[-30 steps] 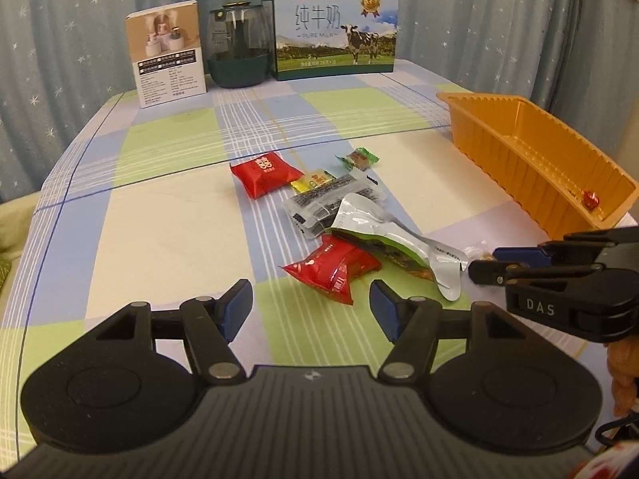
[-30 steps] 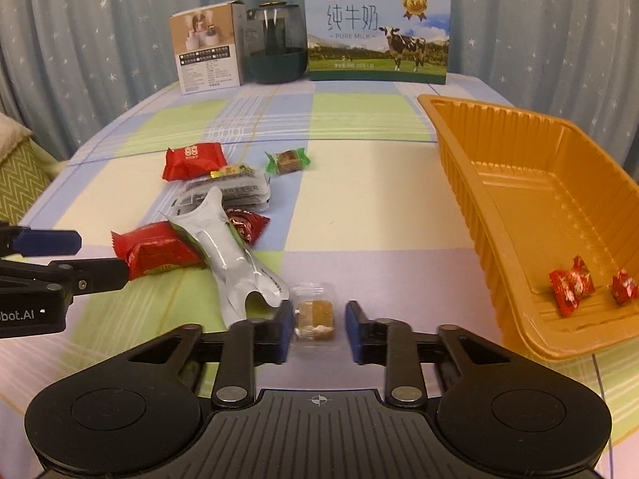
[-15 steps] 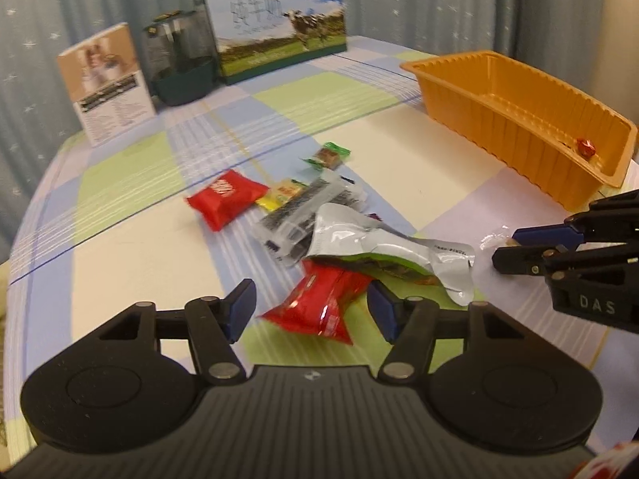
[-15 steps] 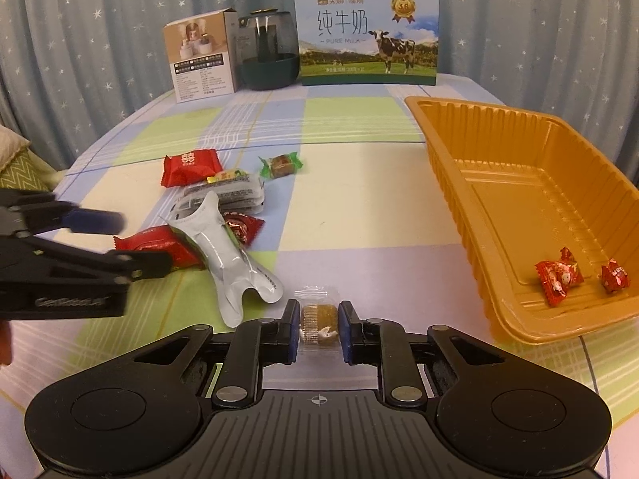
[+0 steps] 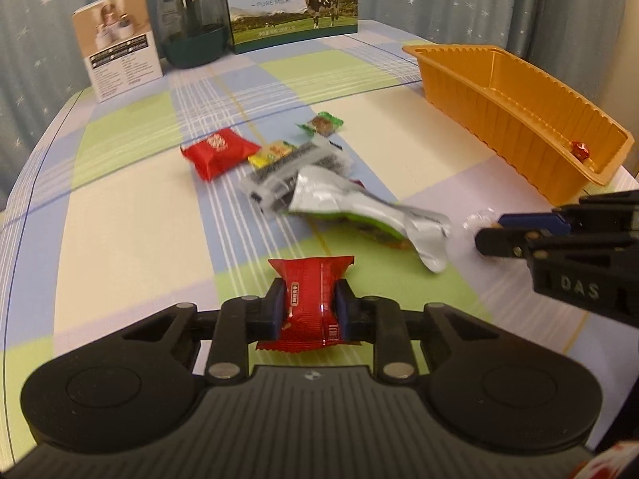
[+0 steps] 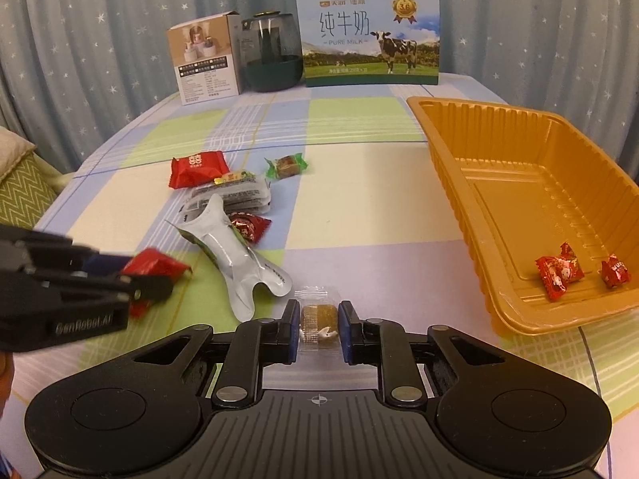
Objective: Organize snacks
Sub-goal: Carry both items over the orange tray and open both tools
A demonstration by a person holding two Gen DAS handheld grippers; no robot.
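1. The left gripper (image 5: 310,306) has just closed its jaws on a red snack packet (image 5: 309,299); the blue pads pinch the packet's two sides, and the wrapper bulges between them just above the checked tablecloth (image 5: 131,215).
2. The right gripper (image 6: 318,329) pinches a small clear-wrapped brown candy (image 6: 317,319) between its pads, low over the cloth near the table's front edge.
3. From the left wrist view, the right gripper (image 5: 503,233) enters from the right, its tips by the crinkled clear wrapper.
4. The loose snacks lie in a cluster mid-table: a silver-and-green pouch (image 5: 359,207) rests across a clear packet with black print (image 5: 295,167), with a yellow sweet (image 5: 273,152) and another red packet (image 5: 217,151) just beyond.
5. A green-wrapped candy (image 5: 322,123) sits a little apart, farther back.
6. A small red foil sweet (image 6: 247,226) peeks from under the pouch in the right wrist view.
7. The orange tray (image 6: 459,151) stands to the right of the cluster, holding two red wrapped sweets (image 6: 559,273) near its front corner.
8. At the table's far edge stand a milk carton box (image 6: 367,40), a dark glass jar (image 6: 273,56) and a small product box (image 6: 203,62).
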